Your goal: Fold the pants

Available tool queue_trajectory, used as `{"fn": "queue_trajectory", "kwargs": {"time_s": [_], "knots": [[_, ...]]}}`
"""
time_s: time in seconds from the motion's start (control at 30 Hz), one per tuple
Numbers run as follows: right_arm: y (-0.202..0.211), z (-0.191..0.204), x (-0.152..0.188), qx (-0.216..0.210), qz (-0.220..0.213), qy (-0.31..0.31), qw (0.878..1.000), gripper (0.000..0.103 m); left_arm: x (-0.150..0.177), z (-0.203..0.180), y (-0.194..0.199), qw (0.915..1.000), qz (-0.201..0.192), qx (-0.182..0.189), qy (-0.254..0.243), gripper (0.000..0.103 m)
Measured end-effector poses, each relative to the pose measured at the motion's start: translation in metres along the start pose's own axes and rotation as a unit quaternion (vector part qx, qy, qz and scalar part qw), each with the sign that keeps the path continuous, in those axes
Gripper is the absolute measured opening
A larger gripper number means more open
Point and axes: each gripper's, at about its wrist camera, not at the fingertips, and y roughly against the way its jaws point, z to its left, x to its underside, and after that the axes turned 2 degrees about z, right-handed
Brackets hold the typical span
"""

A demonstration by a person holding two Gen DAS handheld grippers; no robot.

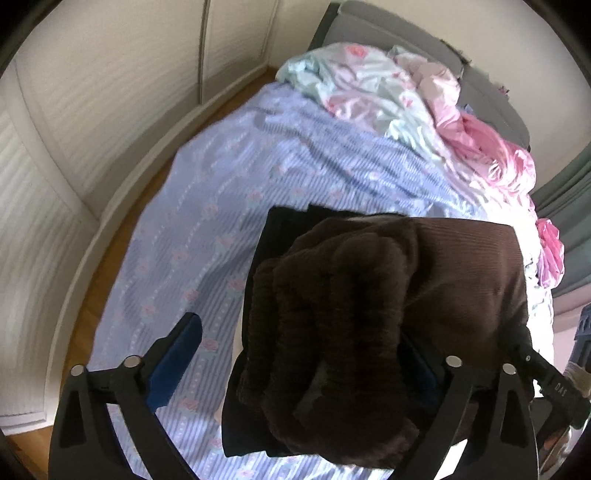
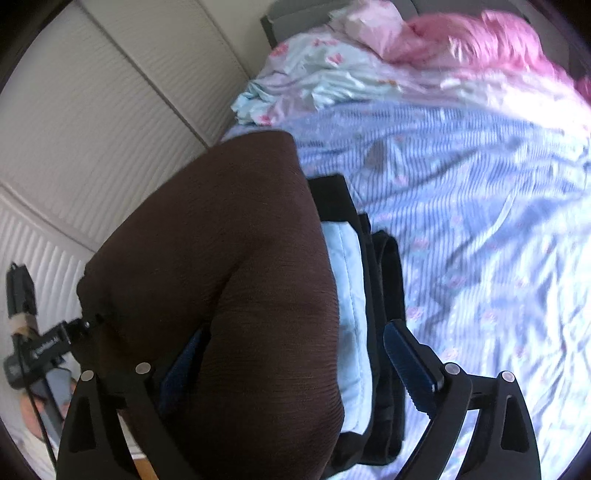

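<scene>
Dark brown ribbed pants [image 1: 369, 295] are bunched over a stack of dark folded clothes on the bed. In the left wrist view my left gripper [image 1: 295, 354] is open; its left blue pad [image 1: 173, 362] is bare and the pants drape over the right finger. In the right wrist view the same pants [image 2: 240, 277] hang over the left finger of my right gripper [image 2: 295, 354], which is open; its right blue pad [image 2: 410, 365] is bare. Both grippers support the cloth without pinching it. A light blue folded piece [image 2: 351, 295] and black clothes [image 2: 388, 280] lie under the pants.
The bed has a lilac striped floral sheet [image 1: 258, 166]. A crumpled pale and pink quilt [image 1: 424, 103] lies at its far end against a grey headboard [image 1: 388, 29]. White wardrobe doors [image 1: 92, 92] and a strip of wooden floor [image 1: 110, 236] run along the left side.
</scene>
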Motion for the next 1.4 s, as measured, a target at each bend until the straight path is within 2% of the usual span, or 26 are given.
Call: {"fn": "queue_trajectory", "kwargs": {"time_s": [0.2, 0.33, 0.43, 0.57, 0.67, 0.8, 0.93, 1.2, 1.4], "knots": [[0.044, 0.023, 0.001, 0.004, -0.055, 0.055, 0.997, 0.094, 0.005, -0.012, 0.036, 0.999, -0.042, -0.012, -0.012, 0.098], [0.067, 0.028, 0.004, 0.002, -0.08, 0.07, 0.994, 0.094, 0.015, -0.016, 0.053, 0.9981, -0.058, -0.008, -0.017, 0.098], [0.076, 0.029, 0.006, 0.005, -0.088, 0.074, 0.993, 0.094, 0.022, -0.02, 0.06, 0.9975, -0.064, -0.02, -0.024, 0.098], [0.09, 0.026, 0.013, 0.005, -0.099, 0.068, 0.993, 0.094, 0.035, -0.032, 0.087, 0.9946, -0.096, -0.024, -0.031, 0.098], [0.116, 0.026, 0.025, 0.01, -0.124, 0.075, 0.989, 0.094, 0.05, -0.049, 0.119, 0.9898, -0.132, -0.035, -0.041, 0.098], [0.167, 0.025, 0.043, 0.028, -0.167, 0.096, 0.981, 0.095, 0.077, -0.085, 0.163, 0.981, -0.171, -0.058, -0.071, 0.102], [0.221, 0.016, 0.064, 0.044, -0.196, 0.107, 0.974, 0.096, 0.118, -0.129, 0.203, 0.9699, -0.208, -0.076, -0.101, 0.103], [0.317, -0.025, 0.129, 0.053, -0.215, 0.115, 0.968, 0.099, 0.196, -0.2, 0.255, 0.9621, -0.227, -0.074, -0.132, 0.103], [0.371, -0.06, 0.172, 0.074, -0.216, 0.11, 0.967, 0.099, 0.245, -0.248, 0.28, 0.9604, -0.225, -0.065, -0.152, 0.103]]}}
